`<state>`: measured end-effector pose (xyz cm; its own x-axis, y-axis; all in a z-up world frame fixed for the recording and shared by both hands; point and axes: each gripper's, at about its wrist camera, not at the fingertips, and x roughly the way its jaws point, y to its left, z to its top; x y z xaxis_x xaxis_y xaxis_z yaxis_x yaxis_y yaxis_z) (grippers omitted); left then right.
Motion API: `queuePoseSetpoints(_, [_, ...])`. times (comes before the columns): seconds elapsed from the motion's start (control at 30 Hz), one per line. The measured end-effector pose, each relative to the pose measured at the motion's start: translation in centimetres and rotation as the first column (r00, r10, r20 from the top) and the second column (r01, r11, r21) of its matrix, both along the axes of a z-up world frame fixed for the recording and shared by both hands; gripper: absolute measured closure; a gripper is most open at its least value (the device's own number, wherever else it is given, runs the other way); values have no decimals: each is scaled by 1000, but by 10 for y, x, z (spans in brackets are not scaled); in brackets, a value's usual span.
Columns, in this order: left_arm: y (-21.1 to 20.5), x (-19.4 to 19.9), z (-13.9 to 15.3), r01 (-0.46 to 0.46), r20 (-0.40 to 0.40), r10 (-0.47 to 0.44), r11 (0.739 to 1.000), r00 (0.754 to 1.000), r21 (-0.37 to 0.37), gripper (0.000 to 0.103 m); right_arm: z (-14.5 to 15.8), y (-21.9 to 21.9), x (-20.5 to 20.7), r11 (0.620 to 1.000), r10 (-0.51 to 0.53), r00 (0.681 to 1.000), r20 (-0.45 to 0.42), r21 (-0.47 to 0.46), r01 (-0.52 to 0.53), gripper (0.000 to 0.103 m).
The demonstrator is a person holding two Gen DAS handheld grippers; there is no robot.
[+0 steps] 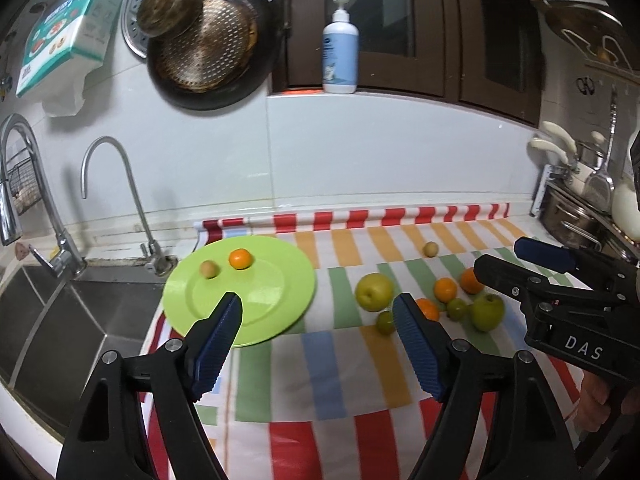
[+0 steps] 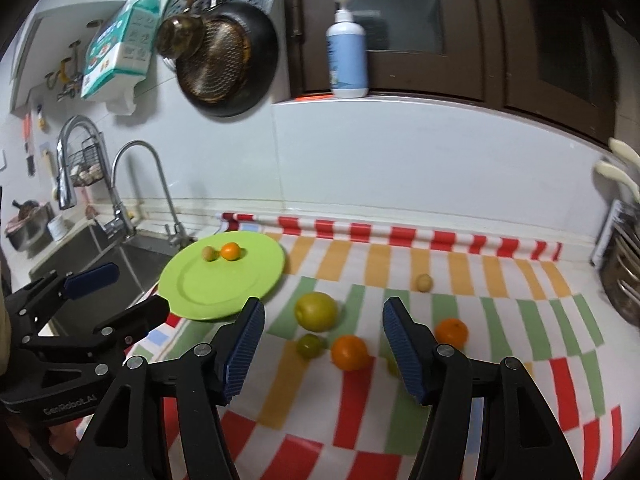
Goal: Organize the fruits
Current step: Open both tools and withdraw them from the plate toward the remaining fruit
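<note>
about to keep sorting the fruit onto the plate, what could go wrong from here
1. The green plate sits beside the sink, its rim at the counter edge; a push could tip it in.
2. The orange and small tan fruit already on it are round and loose, so a bumped plate may send them rolling.
3. The remaining fruit is tightly clustered around the green apple; open jaws reaching for one may knock the neighbours away.

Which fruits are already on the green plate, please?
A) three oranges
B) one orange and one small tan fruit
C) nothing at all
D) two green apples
B: the green plate holds just one orange and one small tan fruit, side by side near its far rim; the other fruits lie on the striped cloth.
</note>
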<state>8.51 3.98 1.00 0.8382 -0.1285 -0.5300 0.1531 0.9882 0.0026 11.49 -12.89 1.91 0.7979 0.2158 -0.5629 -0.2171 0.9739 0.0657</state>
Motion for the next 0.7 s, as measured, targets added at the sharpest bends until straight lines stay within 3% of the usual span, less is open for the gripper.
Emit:
queuePoseSetpoints(0.37, [-30, 2, -13, 73, 13, -73, 997, 997, 41, 25, -15, -33, -14, 993, -119, 993, -21, -11, 119, 41])
queuePoseSetpoints(0.7, [-51, 22, -45, 130, -57, -125, 988, 990, 85, 25, -55, -63, -2, 976, -217, 964, -151, -20, 217, 41])
